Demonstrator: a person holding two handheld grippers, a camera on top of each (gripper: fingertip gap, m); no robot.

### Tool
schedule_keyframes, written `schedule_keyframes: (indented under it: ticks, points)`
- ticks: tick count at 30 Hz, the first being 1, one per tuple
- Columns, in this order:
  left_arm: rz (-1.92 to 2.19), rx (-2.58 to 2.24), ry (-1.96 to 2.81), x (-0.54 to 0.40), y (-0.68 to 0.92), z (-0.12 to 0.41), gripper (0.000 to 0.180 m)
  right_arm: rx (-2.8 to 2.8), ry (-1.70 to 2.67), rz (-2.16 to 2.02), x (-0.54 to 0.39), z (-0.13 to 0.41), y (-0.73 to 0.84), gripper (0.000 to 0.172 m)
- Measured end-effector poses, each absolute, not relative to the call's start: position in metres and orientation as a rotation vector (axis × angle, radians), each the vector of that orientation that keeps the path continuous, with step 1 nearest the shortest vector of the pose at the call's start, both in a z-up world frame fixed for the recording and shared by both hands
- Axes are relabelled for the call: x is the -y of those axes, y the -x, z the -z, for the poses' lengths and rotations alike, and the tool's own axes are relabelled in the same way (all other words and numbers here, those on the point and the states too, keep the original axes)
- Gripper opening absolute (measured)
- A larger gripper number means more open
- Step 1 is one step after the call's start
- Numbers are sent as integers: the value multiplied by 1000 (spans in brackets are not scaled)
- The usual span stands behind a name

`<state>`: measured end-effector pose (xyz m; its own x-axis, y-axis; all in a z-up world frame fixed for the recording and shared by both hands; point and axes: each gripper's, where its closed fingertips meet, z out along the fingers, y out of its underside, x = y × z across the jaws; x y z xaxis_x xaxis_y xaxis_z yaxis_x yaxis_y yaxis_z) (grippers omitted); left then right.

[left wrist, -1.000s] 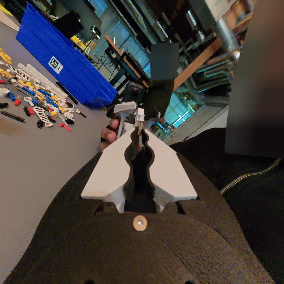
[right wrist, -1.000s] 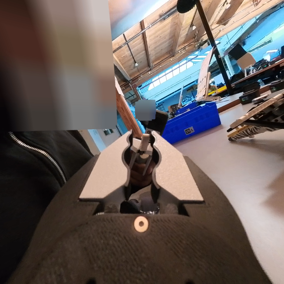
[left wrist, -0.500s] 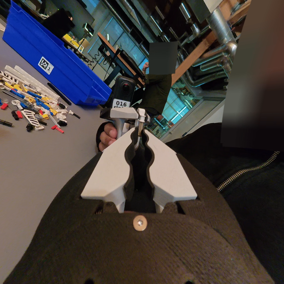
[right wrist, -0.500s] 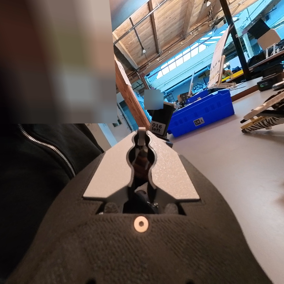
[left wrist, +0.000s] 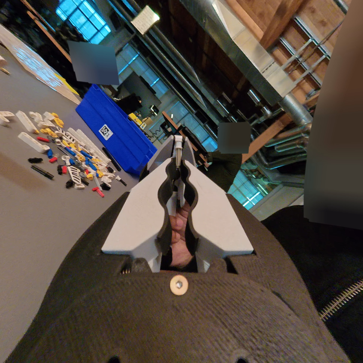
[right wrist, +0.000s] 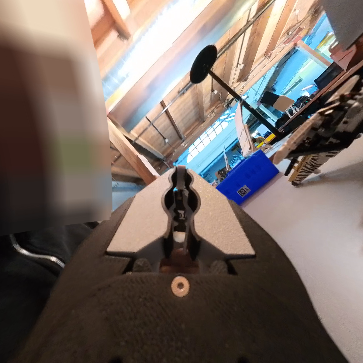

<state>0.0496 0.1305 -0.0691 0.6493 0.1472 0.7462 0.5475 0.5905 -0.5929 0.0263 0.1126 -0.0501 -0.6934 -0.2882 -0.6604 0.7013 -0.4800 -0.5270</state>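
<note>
Left claw: jaws nearly together at the tips, closed on the lower end of a thin pale pin that stands up out of them; whether both pads press on it cannot be told for sure. Directly beyond, tip to tip, the right claw pinches the white cap end of the same small piece, so the two claws meet nose to nose above the table. A hand shows through the slot behind the left claw's fingers. Left of the left claw, on the grey table, lies a loose scatter of small building pieces in white, yellow, blue, red and black, with a few long white beams among them. Past that scatter and just left of the claw tips stands a blue bin with a square tag on its side. From the right claw's own camera, its jaws are closed on a narrow white-grey piece poking up between the tips. To the right of the right claw sits the blue bin, and farther right a partly built model with black framework and striped panels rests on the table. A dark zipped jacket fills the lower left.
</note>
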Motion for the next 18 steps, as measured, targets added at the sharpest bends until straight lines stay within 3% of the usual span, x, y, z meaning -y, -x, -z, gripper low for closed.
schedule_keyframes:
  ticks: [3, 5, 10, 18]
  points:
    - [285, 881, 933, -132, -49, 74, 3, -769, -802, 2210, -134, 43, -1, 5]
    - [305, 896, 1085, -160, -69, 106, 4, -603, -883, 2269, -176, 34, 35, 5]
    - [260, 948, 939, -121, -49, 93, 3, -1141, -827, 2397, -151, 22, 12, 6]
    - [75, 973, 1199, -125, -46, 108, 3, -2008, -1155, 1972, -180, 118, 55, 10]
